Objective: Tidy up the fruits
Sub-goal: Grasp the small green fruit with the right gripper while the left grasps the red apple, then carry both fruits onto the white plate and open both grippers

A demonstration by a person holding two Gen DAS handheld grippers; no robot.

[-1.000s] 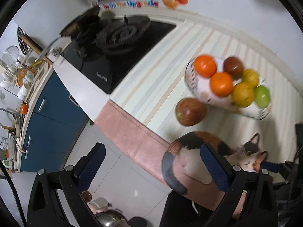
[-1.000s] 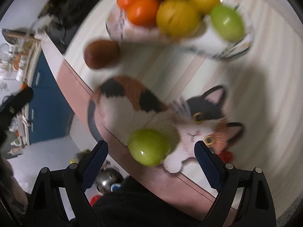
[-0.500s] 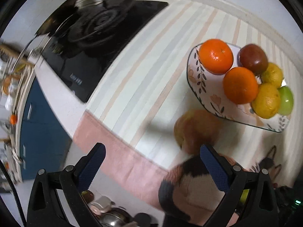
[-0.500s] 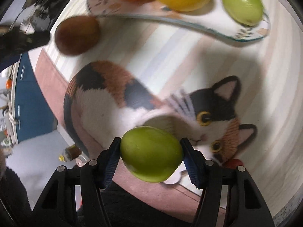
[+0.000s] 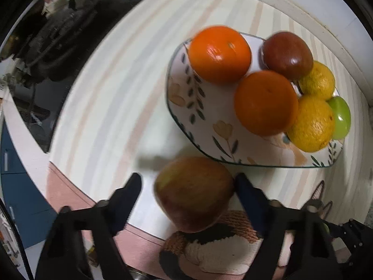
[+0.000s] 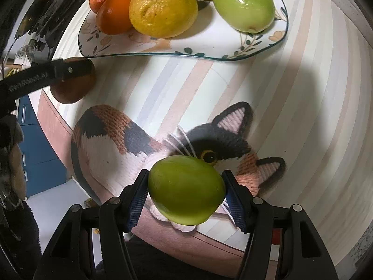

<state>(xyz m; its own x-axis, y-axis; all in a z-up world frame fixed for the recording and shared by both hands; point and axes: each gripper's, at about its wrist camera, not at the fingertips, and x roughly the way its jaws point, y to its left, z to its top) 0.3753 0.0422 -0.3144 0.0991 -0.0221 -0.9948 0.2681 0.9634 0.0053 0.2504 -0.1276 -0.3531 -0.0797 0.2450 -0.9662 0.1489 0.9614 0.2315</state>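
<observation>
Partly blurring, left gripper [image 5: 186, 184] closing around red apple [image 5: 194, 193], contact unclear, right gripper [image 6: 185, 187] clamping green fruit [image 6: 186, 190], hiding cat mat [image 6: 112, 144], plate [image 6: 205, 39] beyond.

A reddish apple [image 5: 194, 192] is seen on the striped mat beside the floral plate [image 5: 200, 119]; a green fruit [image 6: 185, 190] is held aloft, clamped.

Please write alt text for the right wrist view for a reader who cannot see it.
The right gripper clamps a green fruit between its fingers above a cat-shaped mat. Behind it, a plate holds oranges, yellow citrus and another green fruit.
</observation>
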